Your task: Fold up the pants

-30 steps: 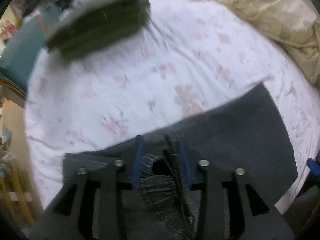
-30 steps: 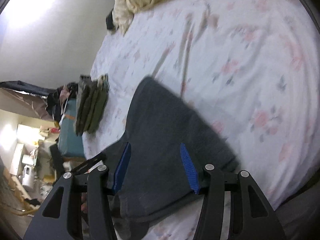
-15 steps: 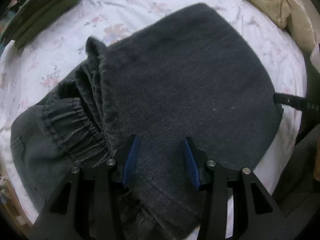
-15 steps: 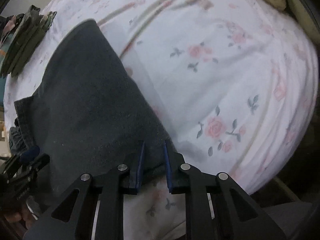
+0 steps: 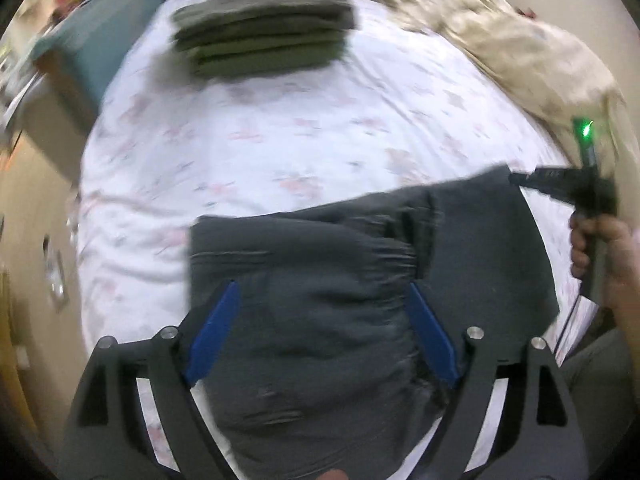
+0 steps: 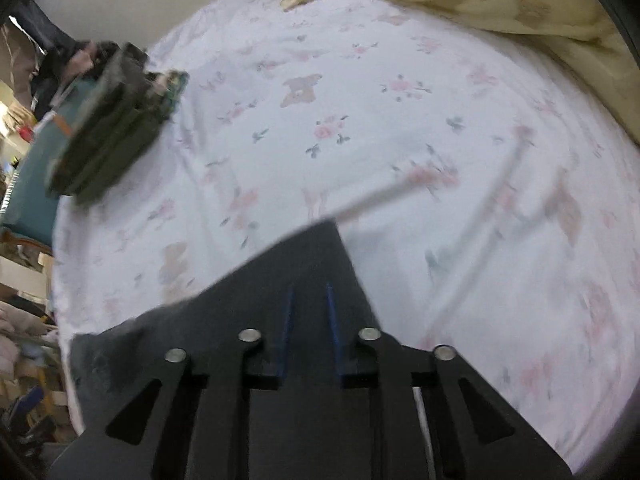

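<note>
The dark grey pants (image 5: 320,292) lie folded on the floral bedsheet (image 5: 280,128); the left gripper (image 5: 324,320) hovers spread wide above their elastic waistband; the right gripper (image 6: 308,308) pinches their far corner; folded olive garments (image 5: 264,44) sit well apart.

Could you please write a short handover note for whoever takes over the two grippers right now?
Left gripper: open, its blue fingers spread over the bunched waistband end of the dark grey pants, gripping nothing.
Right gripper: fingers close together with a narrow gap showing, over the pants' far corner; whether they pinch the cloth cannot be told.
The pants lie on the floral bed sheet near the bed's near edge, partly folded, with the elastic waistband rumpled on top.
A stack of folded olive garments sits at the far side, beside a cream duvet.
Left to do: flatten the waistband, finish the fold, and probably place the pants by the stack.
</note>
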A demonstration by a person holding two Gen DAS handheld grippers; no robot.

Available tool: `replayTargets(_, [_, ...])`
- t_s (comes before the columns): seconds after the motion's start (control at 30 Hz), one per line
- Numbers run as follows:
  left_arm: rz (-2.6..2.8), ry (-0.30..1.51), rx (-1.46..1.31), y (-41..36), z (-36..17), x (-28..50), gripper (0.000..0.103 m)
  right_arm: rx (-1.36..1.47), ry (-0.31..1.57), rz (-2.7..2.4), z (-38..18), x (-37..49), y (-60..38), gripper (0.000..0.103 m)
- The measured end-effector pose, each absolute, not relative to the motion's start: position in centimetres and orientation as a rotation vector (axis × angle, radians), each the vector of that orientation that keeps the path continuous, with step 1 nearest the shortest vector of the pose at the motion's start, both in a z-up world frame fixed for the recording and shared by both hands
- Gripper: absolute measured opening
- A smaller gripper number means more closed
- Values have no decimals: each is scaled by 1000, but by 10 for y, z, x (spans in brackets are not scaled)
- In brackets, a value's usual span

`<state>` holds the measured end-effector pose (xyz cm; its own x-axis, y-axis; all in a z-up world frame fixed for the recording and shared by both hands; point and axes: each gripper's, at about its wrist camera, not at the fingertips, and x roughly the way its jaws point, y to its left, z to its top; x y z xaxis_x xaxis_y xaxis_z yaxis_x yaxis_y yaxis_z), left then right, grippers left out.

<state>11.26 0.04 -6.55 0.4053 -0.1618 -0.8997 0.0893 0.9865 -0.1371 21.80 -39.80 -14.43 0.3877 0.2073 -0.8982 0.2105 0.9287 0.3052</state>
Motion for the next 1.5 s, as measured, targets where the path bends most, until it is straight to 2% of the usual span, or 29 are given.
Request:
replayTargets(0.1, [-104,1162,-131,23,-77,116,86,338,1264,-68,-179,237,-395,0])
replayTargets(0.3, [-77,1167,-131,20,-85,119,86,323,1232,-90,-176,231,-393,1])
replayTargets(0.33, [-83,1168,-113,16,-86,120,86,338,1231,-78,-171,225,-393,8])
replayTargets(0.5, [-140,1141,-107,2,-79,114,86,464,1179,28,-134,174,-403,17])
replayTargets(0.57, [-168,1119,-92,-5,-74,109,86,479,1201,34,-130,154,-405,41])
replayTargets(0.6, [-178,1111,-84,-8,-71,108,86,483,1208,25,-130,143,-407,59])
replayTargets(0.63, [-189,1097,-78,-11,-69,106,86,479,1209,16,-129,135,-408,63])
replayTargets(0.73, [-216,1064,-73,-15,-62,100,86,442,1271,-65,-139,112,-414,63])
replayTargets(0.97, [-248,1002,23,-27,-52,87,86,656,1356,-119,-182,78,-445,63])
replayTargets(1.07, [-257,992,28,-31,-48,87,86,695,1394,-67,-187,78,-436,59])
replayTargets(1.13, [-256,989,13,-30,-46,87,86,640,1391,-51,-181,79,-424,43])
replayTargets(1.17, [-256,993,4,-30,-45,88,86,620,1392,-56,-180,79,-420,41])
replayTargets(1.2, [-260,998,-6,-30,-44,89,86,597,1386,-70,-178,78,-415,33])
replayTargets(1.23, [-268,998,-17,-32,-43,89,86,580,1373,-78,-174,78,-411,20])
replayTargets(1.27, [-276,995,-23,-33,-42,89,86,574,1359,-81,-171,78,-409,16])
replayTargets(1.33, [-288,983,-8,-38,-40,88,86,542,1316,-83,-159,76,-404,13])
replayTargets(1.5, [-311,992,-26,-42,-37,91,86,489,1130,-5,-105,58,-383,12])
